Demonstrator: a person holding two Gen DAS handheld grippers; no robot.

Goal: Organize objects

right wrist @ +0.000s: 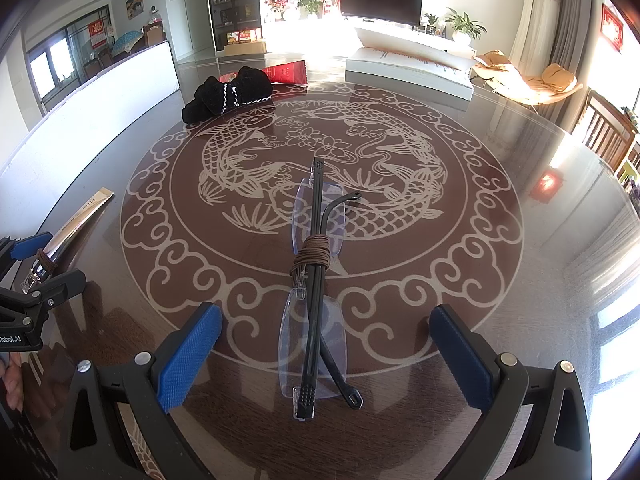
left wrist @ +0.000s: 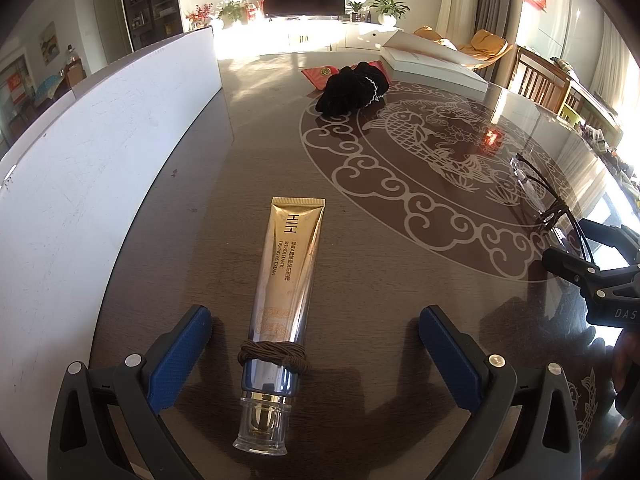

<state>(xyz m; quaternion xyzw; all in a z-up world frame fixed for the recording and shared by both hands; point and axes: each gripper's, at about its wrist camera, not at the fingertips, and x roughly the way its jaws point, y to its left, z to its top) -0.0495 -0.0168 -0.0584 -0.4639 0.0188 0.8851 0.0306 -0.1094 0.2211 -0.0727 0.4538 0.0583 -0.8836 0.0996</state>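
Observation:
A gold eye-cream tube [left wrist: 286,280] with a clear cap and a brown cord band lies on the dark table between the fingers of my left gripper [left wrist: 316,344], which is open and not touching it. The tube also shows at the left of the right wrist view [right wrist: 76,226]. Folded rimless glasses [right wrist: 316,292] with a brown cord band around the temples lie between the fingers of my right gripper [right wrist: 326,340], which is open. The glasses appear at the right of the left wrist view [left wrist: 536,188], with the right gripper [left wrist: 600,280] behind them.
A black scrunchie [right wrist: 230,94] lies on a red packet [right wrist: 286,72] at the far side of the table [right wrist: 540,240]. A thick open book [right wrist: 412,68] lies far right. A white board [left wrist: 100,152] stands along the left edge. Wooden chairs [right wrist: 608,132] stand at the right.

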